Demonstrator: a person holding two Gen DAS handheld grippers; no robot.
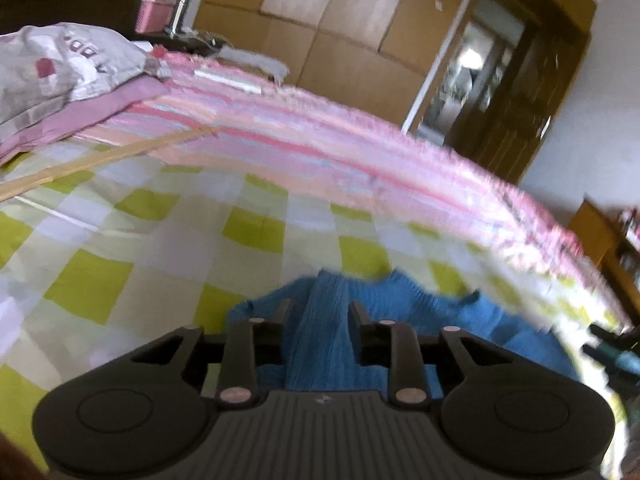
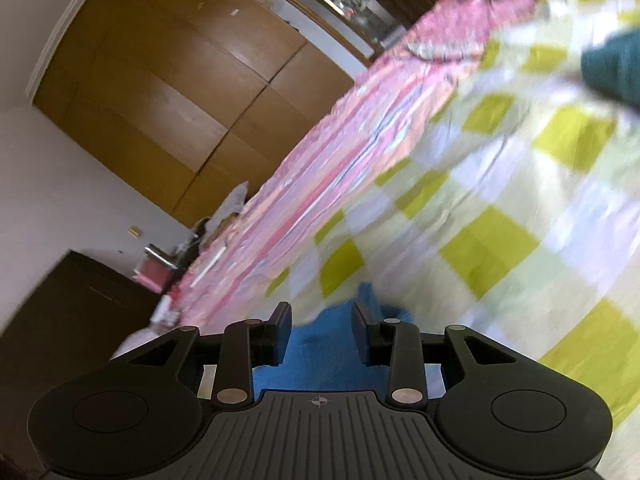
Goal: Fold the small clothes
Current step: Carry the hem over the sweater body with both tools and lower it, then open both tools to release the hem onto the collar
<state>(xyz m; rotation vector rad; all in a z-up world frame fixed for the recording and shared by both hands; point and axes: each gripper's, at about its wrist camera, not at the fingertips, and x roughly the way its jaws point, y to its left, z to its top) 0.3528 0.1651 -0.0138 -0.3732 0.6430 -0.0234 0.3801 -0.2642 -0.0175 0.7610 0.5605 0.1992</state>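
Note:
A blue knitted garment (image 1: 404,304) lies on the green-and-white checked bedsheet (image 1: 168,232). My left gripper (image 1: 319,312) is low over it, jaws apart, with a raised fold of the blue fabric running between the fingers. In the right wrist view my right gripper (image 2: 321,316) also has its jaws apart, with blue fabric (image 2: 320,360) between and under the fingers. Whether either gripper pinches the cloth is unclear. The view is blurred. The other gripper (image 1: 612,344) shows at the right edge of the left wrist view.
A pink striped blanket (image 1: 320,140) lies along the far side of the bed. A grey pillow (image 1: 60,64) lies at the far left. A wooden wardrobe (image 1: 320,20) and a doorway (image 1: 480,64) stand behind. A dark teal cloth (image 2: 616,68) lies at the top right.

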